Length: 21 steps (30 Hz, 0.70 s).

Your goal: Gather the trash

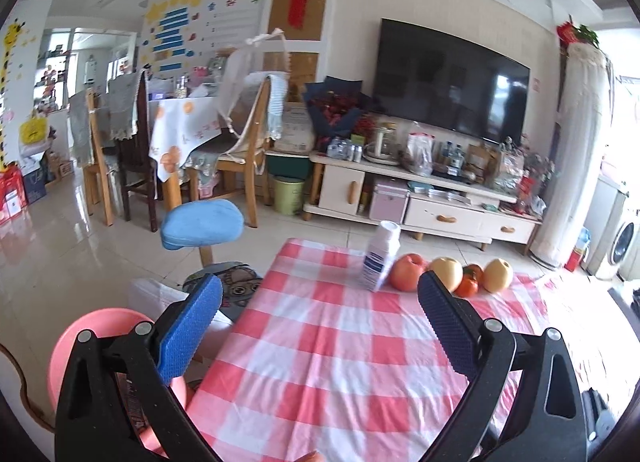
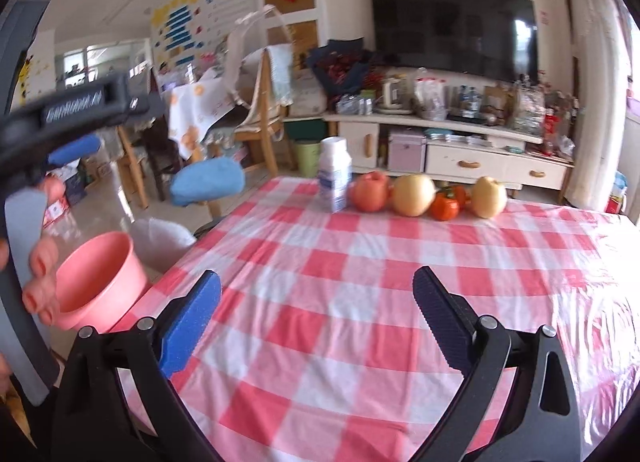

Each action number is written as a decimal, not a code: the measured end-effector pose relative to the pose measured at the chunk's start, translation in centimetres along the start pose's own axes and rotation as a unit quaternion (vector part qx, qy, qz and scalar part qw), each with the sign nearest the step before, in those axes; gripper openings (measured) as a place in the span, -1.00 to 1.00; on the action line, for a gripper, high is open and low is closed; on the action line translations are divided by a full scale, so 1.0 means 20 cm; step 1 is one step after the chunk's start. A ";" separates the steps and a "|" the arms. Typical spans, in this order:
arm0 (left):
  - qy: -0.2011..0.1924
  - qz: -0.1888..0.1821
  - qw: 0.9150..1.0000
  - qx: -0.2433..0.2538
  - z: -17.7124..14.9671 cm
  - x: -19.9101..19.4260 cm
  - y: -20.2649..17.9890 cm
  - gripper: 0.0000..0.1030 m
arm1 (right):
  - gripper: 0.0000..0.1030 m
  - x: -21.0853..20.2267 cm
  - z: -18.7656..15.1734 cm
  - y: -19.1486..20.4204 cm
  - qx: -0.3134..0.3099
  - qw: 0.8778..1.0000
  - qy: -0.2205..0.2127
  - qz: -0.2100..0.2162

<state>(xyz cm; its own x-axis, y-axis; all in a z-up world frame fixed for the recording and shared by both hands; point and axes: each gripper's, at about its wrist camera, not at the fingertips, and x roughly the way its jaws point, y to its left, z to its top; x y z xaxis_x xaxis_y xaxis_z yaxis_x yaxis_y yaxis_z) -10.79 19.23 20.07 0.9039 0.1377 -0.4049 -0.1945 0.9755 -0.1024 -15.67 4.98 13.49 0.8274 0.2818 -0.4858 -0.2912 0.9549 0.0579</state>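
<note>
Nearest the cameras: left gripper (image 1: 320, 294) and right gripper (image 2: 317, 290), both with fingers spread wide and nothing between them, held above the near part of the table (image 2: 360, 302) with its red-and-white checked cloth. Off the table's left edge sits a pink basin (image 2: 100, 274), just beside a white-lined bin (image 2: 160, 238). At the far edge stands the task item — a white bottle with a blue label (image 2: 335, 175), upright in the right wrist view. Immediately right of it — a red apple (image 2: 370, 191), a yellow pear (image 2: 413, 194), two persimmons (image 2: 445, 207) and a second pear (image 2: 489, 197) in a row.
</note>
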 end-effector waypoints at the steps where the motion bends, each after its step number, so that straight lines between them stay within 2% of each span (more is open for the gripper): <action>1: 0.000 -0.002 1.000 0.002 -0.01 -0.01 -0.02 0.89 | 0.89 -0.02 0.00 -0.03 0.004 1.000 -0.004 -0.007; 11: 0.005 -0.028 0.999 0.022 -0.12 -0.10 -0.22 0.89 | 0.89 -0.25 -0.02 -0.27 0.030 0.997 -0.047 -0.059; 21: -0.015 -0.045 0.994 0.094 -0.25 -0.27 -0.49 0.89 | 0.91 -0.49 -0.09 -0.44 0.042 0.991 -0.079 -0.100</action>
<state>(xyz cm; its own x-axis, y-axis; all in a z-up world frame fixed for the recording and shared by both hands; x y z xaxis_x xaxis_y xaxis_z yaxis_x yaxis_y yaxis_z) -15.60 7.97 18.61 0.9261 0.0507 -0.3739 -0.0401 0.9985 0.0361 -22.03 -6.29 16.22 0.9313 0.0913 -0.3525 -0.0787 0.9956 0.0500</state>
